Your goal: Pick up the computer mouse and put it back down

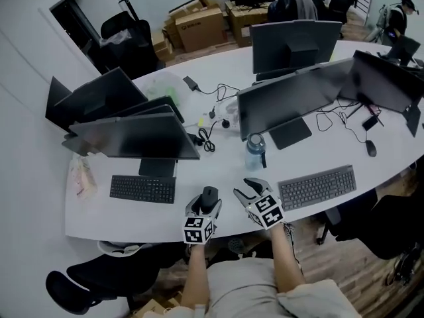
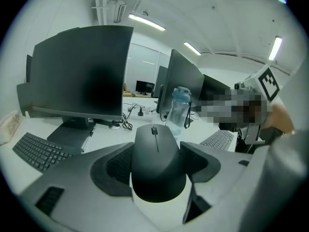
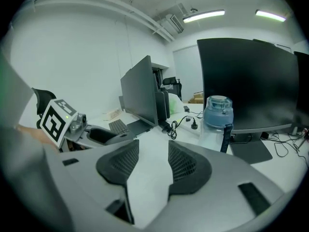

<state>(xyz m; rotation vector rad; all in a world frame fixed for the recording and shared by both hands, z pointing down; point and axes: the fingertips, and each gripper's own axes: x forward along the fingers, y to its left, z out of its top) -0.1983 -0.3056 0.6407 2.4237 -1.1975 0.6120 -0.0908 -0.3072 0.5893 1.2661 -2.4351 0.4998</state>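
A black computer mouse (image 1: pixel 209 195) (image 2: pixel 158 158) sits between the jaws of my left gripper (image 1: pixel 204 205) (image 2: pixel 157 154), which is shut on its sides. The mouse's wheel end points away from me, over the white desk (image 1: pixel 218 171) near its front edge. Whether the mouse touches the desk I cannot tell. To its right, my right gripper (image 1: pixel 254 189) (image 3: pixel 153 150) stands open with only bare desk between its pads (image 3: pixel 118 166).
A blue-capped water bottle (image 1: pixel 255 151) (image 3: pixel 216 117) stands just beyond the grippers. A black keyboard (image 1: pixel 142 188) lies to the left and a grey one (image 1: pixel 317 187) to the right. Monitors (image 1: pixel 132 136), cables and a second mouse (image 1: pixel 371 148) fill the desk behind.
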